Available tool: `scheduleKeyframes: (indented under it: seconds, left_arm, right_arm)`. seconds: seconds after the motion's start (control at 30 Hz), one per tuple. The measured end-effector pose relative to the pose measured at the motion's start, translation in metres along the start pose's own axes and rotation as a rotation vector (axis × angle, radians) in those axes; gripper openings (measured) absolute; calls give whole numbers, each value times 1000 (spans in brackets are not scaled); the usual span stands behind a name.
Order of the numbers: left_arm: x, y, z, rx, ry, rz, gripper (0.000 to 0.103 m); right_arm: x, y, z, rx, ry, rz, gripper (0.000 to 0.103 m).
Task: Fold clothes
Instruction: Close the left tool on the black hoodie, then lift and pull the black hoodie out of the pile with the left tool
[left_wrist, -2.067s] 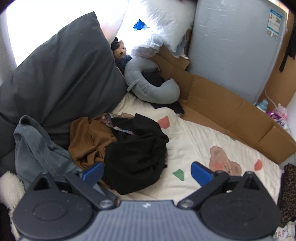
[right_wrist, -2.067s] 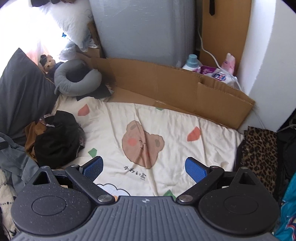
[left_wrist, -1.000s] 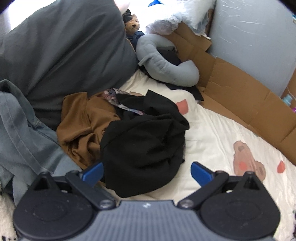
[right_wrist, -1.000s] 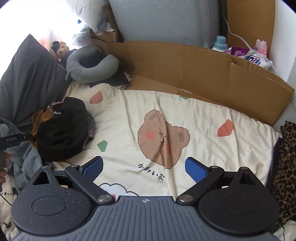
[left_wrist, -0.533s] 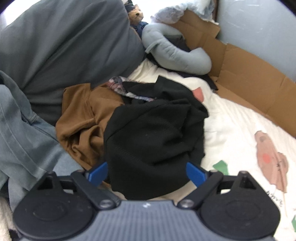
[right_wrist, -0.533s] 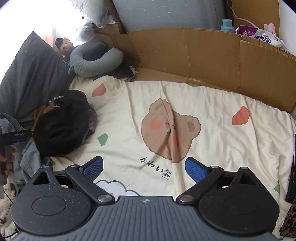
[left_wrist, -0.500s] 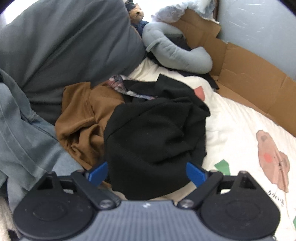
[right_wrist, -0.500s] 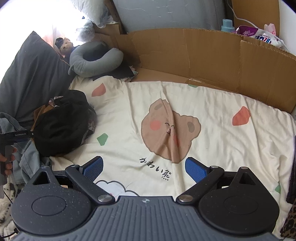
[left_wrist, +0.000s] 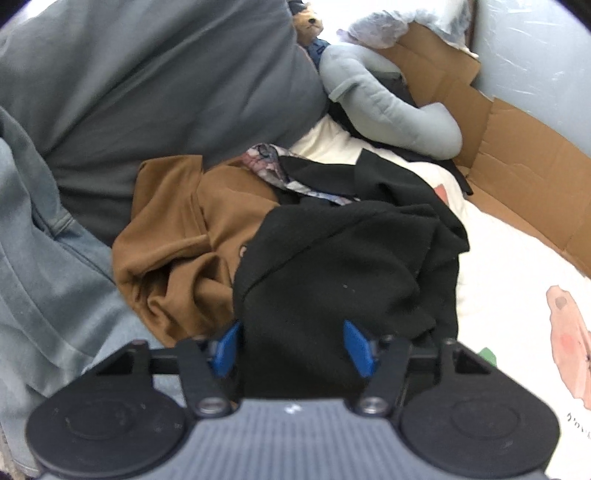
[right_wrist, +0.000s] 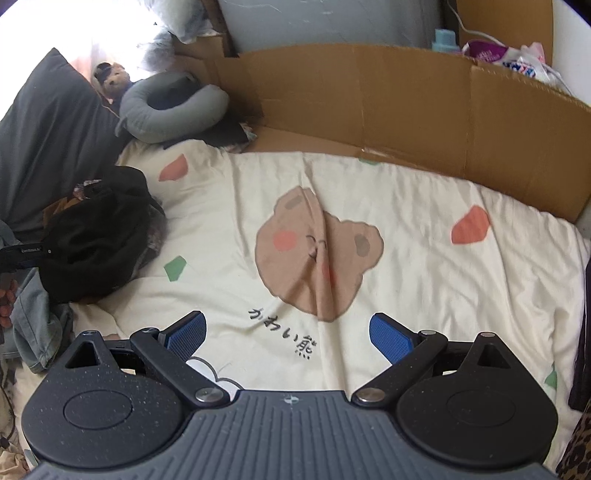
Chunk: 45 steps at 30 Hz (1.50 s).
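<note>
Cream bedding (right_wrist: 424, 280) with a printed bear face covers the bed, walled at the far side by flattened brown cardboard (right_wrist: 406, 107). Close in, the left tongs (left_wrist: 291, 341) point steeply down into the clothes heap, and their jaws have just been closing: the two blue pads (left_wrist: 356, 347) now stand on either side of the near hem of the black garment (left_wrist: 343, 277), with its fabric bunched between them; the blur and the folds hide whether the pads already press on it, so I cannot tell if the grip is made. That black garment lies crumpled on the bedding at the left side of the bed, draped partly over a brown garment (left_wrist: 181, 236) just beside it, with a strip of patterned cloth (left_wrist: 273, 168) poking out between the two. Further left, grey-blue denim (left_wrist: 40, 258) lies against a large dark grey pillow (left_wrist: 147, 74). Beyond the heap a grey neck pillow (left_wrist: 388, 107) curls next to a small plush bear (left_wrist: 308, 22). The right tongs (right_wrist: 288, 334) hang over the bare middle of the bedding, jaws spread wide and holding nothing, near the printed lettering below the bear face. From that view the black garment sits well off to the left, the left tool's dark body reaching it at the frame edge. A bottle with a pale blue cap (right_wrist: 445, 38) and a plastic packet (right_wrist: 517, 62) stand behind the cardboard
</note>
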<state>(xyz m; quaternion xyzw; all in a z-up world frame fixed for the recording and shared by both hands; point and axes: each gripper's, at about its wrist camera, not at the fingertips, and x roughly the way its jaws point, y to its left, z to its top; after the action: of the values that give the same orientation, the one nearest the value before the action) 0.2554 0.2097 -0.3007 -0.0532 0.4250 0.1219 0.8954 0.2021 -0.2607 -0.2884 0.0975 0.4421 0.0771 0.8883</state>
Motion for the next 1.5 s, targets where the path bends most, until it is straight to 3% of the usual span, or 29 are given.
scheduleKeyframes:
  seconds: [0.03,0.07,0.13,0.5,0.93,1.5]
  left_arm:
    - [0,-1,-1,-8,-2,-5,36]
    - [0,-1,-1,-17,-3,-9,19]
    - [-5,-7,-3,-23,-16,-43,4]
    - [-42,-66,-14,56,-65,-221,3]
    - [-57,-125,-44,172,11,-398,2]
    - [-68,-207,-65,284,57,-598,2]
  right_arm:
    - [2,0,-1,-1,3,-2,99]
    - [4,0,-3,-1,7,-5,98]
    - [5,-1,-4,1,9,-14,98]
    - [8,-8,-7,36,36,-1,98]
    - [5,-18,-7,99,18,59,98]
    - [-1,-42,-12,180,0,58,98]
